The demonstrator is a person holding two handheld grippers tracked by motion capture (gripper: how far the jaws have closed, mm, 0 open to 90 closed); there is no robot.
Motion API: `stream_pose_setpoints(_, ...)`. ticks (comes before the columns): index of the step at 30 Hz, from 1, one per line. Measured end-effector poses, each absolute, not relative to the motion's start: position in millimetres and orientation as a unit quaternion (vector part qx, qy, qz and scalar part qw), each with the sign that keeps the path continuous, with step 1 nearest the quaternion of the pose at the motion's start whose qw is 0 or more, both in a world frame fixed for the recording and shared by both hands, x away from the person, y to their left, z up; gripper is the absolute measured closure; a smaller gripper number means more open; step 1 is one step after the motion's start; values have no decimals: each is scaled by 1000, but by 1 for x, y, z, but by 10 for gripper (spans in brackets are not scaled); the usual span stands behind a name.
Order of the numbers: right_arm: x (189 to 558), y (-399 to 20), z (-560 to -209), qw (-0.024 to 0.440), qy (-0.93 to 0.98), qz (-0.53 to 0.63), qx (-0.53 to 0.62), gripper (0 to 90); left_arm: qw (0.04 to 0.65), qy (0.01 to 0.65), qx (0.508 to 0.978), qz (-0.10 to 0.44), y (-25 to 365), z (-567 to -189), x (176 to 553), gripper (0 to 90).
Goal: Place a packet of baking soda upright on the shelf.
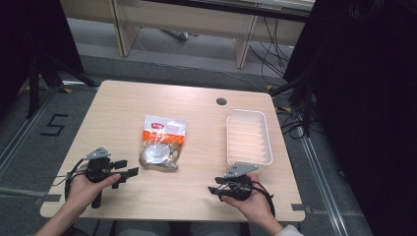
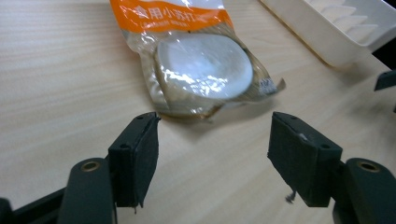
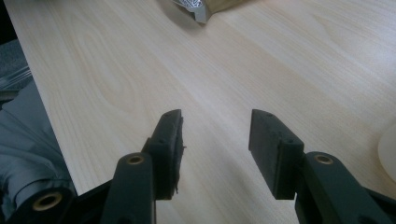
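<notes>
Snack packet (image 1: 161, 142), a clear plastic pouch with an orange and white printed top and a pale round item sealed in its lower half, is lying flat near the middle of the light wooden table (image 1: 118, 108). It is sitting just beyond and to the right of the left gripper (image 1: 127, 168), and well to the left of a white rectangular plastic tray (image 1: 249, 136) with a ribbed floor, which is resting near the table's right edge.

Seen from the high view, a person's left hand (image 1: 91, 189) is holding the left gripper low over the near left part of the table, with its black jaws pointing toward the packet. In the left gripper view the jaws are standing wide apart with only bare tabletop between them, and the packet (image 2: 201, 65) is lying just ahead of them, its rounded lower end nearest, not touching either pad. A corner of the tray (image 2: 336, 32) is showing at the upper right.

The person's right hand (image 1: 253, 201) is holding the right gripper (image 1: 212, 190) at the near right of the table, just in front of the tray's near end. In the right gripper view its jaws are also standing open, gripping nothing, over bare wood, with one corner of the packet (image 3: 201, 9) peeking in at the top edge.
</notes>
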State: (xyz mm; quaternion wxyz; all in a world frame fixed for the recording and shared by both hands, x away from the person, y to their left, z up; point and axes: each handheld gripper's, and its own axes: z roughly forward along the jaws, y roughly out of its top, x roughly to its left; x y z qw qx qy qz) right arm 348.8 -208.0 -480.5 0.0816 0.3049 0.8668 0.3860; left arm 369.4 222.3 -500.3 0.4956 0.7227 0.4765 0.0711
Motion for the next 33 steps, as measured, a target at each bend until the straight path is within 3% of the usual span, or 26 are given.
stream_pose_setpoints(6, 349, -206, -480, 79, 870, 382, 300, 549, 500, 481, 716, 85, 218, -499, 397, 329)
stream_pose_setpoints(17, 347, -209, -480, 81, 859, 395, 314, 542, 478, 514, 710, 57, 216, -511, 468, 335)
stream_pose_setpoints(33, 346, -208, -479, 80, 863, 389, 311, 540, 484, 526, 698, 41, 204, -518, 501, 349)
